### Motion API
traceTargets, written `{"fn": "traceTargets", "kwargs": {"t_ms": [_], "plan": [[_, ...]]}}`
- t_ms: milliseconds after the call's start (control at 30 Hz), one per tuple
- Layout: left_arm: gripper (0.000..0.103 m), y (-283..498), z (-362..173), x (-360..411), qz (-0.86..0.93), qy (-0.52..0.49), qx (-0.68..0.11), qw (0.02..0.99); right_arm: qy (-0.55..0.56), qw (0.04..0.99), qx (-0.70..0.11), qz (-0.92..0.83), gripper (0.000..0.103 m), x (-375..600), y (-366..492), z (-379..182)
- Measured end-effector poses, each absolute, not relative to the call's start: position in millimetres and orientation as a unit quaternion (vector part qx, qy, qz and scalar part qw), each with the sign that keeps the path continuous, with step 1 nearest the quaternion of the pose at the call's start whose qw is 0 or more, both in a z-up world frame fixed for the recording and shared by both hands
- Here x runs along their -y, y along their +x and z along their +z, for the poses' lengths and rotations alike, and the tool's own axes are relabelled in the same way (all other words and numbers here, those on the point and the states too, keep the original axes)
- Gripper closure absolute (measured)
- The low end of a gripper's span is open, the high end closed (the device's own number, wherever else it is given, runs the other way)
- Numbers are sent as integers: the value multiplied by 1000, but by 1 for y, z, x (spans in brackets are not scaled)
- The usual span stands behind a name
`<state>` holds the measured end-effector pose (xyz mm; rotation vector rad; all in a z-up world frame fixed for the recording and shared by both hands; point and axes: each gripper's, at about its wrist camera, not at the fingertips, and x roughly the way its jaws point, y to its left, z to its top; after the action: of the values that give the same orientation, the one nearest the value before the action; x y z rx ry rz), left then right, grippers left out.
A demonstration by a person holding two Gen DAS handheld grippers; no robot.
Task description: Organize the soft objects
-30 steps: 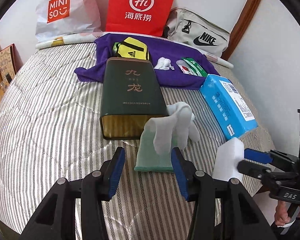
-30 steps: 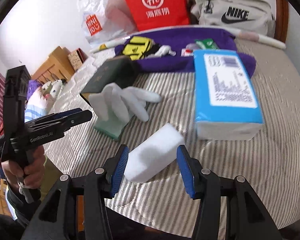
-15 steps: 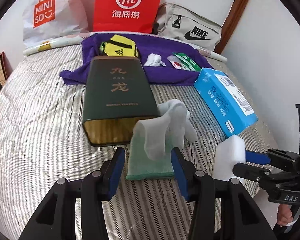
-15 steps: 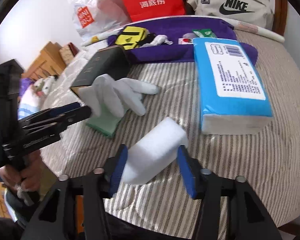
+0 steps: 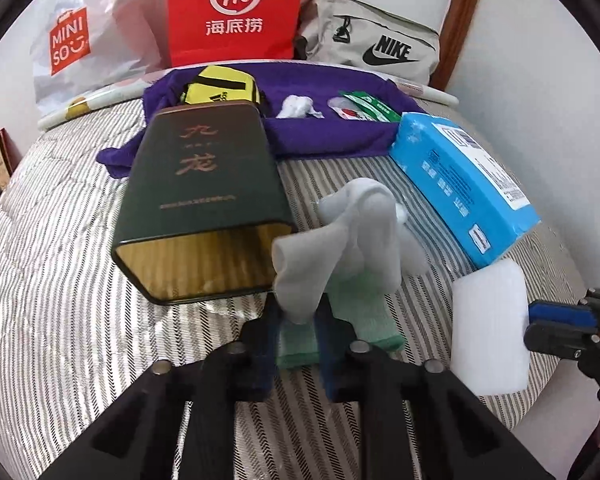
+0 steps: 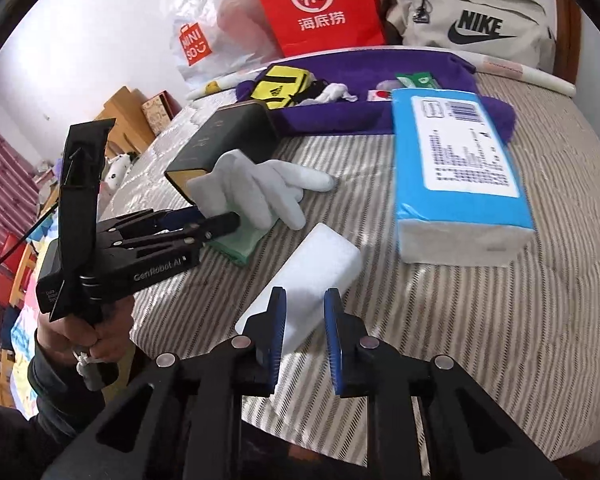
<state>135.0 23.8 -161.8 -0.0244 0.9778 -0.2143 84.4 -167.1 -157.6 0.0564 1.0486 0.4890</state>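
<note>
Both grips are shallow and could slip.
Your left gripper (image 5: 298,322) pinches only the glove (image 5: 352,236) cuff on the bed (image 5: 60,280); lifting may drag it against the tin (image 5: 204,196). Your right gripper (image 6: 305,326) jaws squeeze the sponge (image 6: 312,276) end, which could twist free.

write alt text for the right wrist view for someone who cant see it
The right gripper is closed on a white foam block lying on a striped bed. To its left, the left gripper pinches a white glove beside a dark green tin, with a blue tissue pack to the right.
</note>
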Motion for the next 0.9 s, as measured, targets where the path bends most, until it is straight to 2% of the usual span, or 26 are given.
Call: {"fn": "traceTargets", "kwargs": {"t_ms": [67, 100, 133, 200, 467, 533, 800, 833, 900], "plan": [[89, 132, -159, -25, -106, -13, -464, 880, 27, 837, -496, 231, 81, 168, 83, -156], [89, 131, -158, -27, -106, -15, -462, 880, 28, 836, -497, 232, 76, 167, 83, -156], [89, 130, -156, -29, -107, -17, -460, 881, 29, 835, -498, 232, 67, 166, 83, -157], [89, 128, -154, -32, -107, -18, -457, 883, 33, 833, -501, 231, 58, 163, 84, -158], [89, 121, -149, -47, -101, -30, -452, 886, 29, 831, -509, 222, 48, 142, 85, -158], [89, 121, -150, -48, -104, -34, -453, 885, 17, 835, -508, 210, 42, 134, 85, -161], [89, 121, -156, -52, -109, -50, -455, 883, -41, 847, -507, 153, 43, 120, 87, -184], [89, 121, -157, -52, -109, -51, -456, 882, -32, 848, -505, 158, 49, 123, 87, -185], [89, 122, -159, -53, -110, -53, -460, 879, -13, 846, -505, 168, 53, 130, 86, -183]]}}
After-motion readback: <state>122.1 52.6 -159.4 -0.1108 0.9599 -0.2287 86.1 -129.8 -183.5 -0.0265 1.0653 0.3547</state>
